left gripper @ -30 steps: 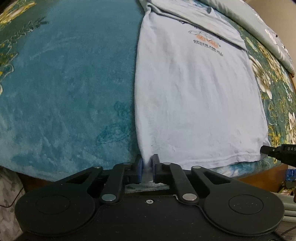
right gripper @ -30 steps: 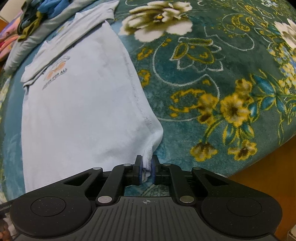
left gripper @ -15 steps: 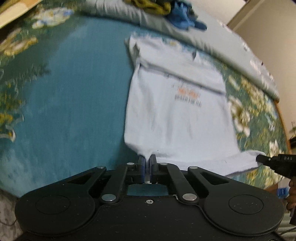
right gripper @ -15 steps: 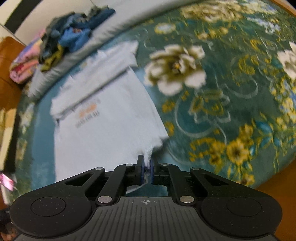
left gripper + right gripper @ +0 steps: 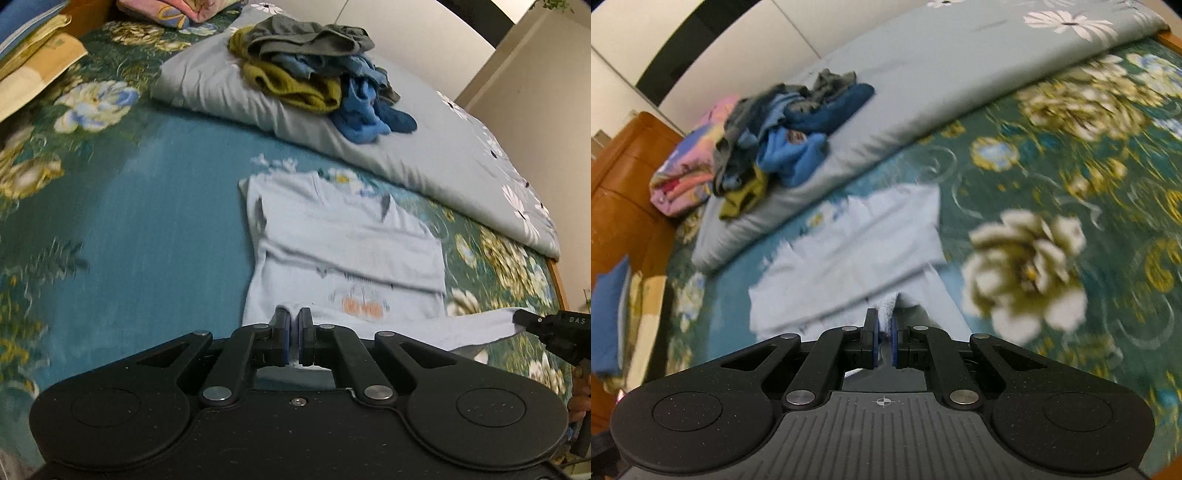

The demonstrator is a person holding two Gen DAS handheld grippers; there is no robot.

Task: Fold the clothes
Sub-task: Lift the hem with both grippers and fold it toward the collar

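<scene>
Bed: a teal floral blanket [image 5: 129, 229] is covering the bed, with big cream and yellow blooms showing at 3 o'clock in the right wrist view.
Room: pale wall panels are running behind the bed; a brown wooden headboard [image 5: 624, 166] is standing at 9 o'clock in the right wrist view.
Quilt: a grey quilt [image 5: 443, 155] with white daisies is lying folded along the far side of the bed, at 1 o'clock in the left wrist view.
Pile: loose clothes [image 5: 317, 70] in olive, grey and blue are sitting heaped on the quilt at 12 o'clock; a pink folded cloth [image 5: 683, 177] is lying just beyond.
T-shirt: a pale blue t-shirt [image 5: 347, 247] is lying at the middle of the blanket, its near hem raised off the bed.
Left gripper: the left gripper [image 5: 294, 338] is pinching one hem corner, jaws narrow on the cloth.
Right gripper: the right gripper [image 5: 884, 341] is pinching the other corner the same way, with cloth bunching between its pads.
Containers: cannot tell of any in view.
</scene>
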